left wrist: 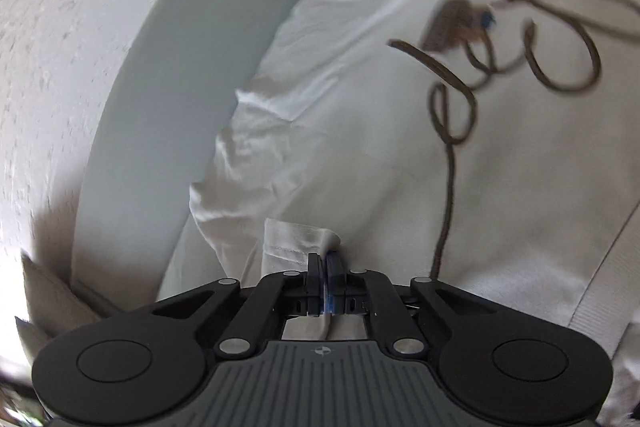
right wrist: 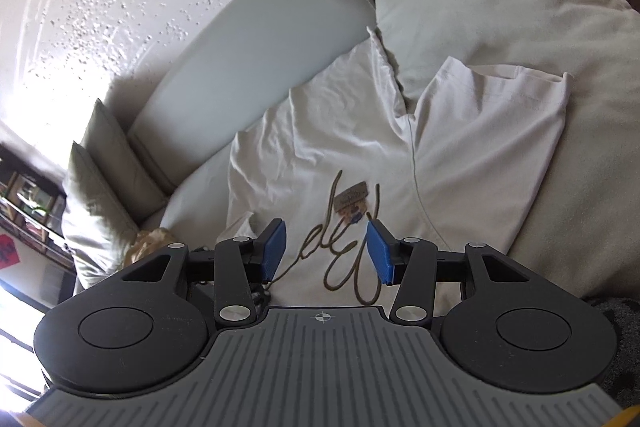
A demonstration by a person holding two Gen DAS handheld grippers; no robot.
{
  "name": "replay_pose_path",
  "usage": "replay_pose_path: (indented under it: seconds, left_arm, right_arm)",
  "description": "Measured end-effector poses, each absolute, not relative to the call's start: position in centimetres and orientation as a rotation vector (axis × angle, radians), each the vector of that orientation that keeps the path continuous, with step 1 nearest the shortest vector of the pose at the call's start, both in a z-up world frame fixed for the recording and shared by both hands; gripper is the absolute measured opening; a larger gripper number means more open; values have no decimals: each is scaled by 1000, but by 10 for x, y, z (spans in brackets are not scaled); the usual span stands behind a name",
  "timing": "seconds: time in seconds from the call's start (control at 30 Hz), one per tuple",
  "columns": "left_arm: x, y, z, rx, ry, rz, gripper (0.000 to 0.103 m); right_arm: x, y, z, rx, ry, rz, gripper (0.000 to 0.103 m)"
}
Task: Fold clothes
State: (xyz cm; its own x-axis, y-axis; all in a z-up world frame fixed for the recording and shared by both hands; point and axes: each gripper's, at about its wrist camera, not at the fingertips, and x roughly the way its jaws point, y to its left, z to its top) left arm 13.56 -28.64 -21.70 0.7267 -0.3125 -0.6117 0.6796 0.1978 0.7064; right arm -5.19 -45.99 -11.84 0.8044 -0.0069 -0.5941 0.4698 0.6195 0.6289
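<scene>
- Left gripper (left wrist: 325, 259), frame bottom centre: fingers pinched together on a hemmed edge of the white trousers (left wrist: 360, 131).
- Right gripper (right wrist: 326, 247): fingers apart, empty, above the trousers' brown drawstring (right wrist: 344, 259).
- Trousers lie spread on the pale sofa (right wrist: 240, 39).

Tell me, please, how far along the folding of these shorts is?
Early. Done: the white shorts lie spread across the sofa, drawstring loose on top. In hand: the left gripper is shut on a hemmed edge of the fabric; the right gripper is open above the drawstring. Left: every fold.
</scene>
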Motion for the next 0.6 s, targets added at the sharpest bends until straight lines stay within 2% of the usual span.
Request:
replay_pose_path:
  seconds: [0.17, 0.33, 0.43, 0.6]
  left_arm:
    - [154, -234, -147, 738, 418, -683, 3]
    - [208, -133, -90, 158, 524, -554, 2]
    - [234, -73, -95, -77, 582, -436, 2]
    - [257, -20, -143, -235, 697, -279, 2]
  right_arm:
    - [-56, -457, -109, 846, 577, -302, 51]
    - [-54, -447, -102, 837, 578, -284, 51]
    - [-50, -436, -98, 834, 588, -255, 51]
    - [-42, -419, -94, 817, 617, -218, 51]
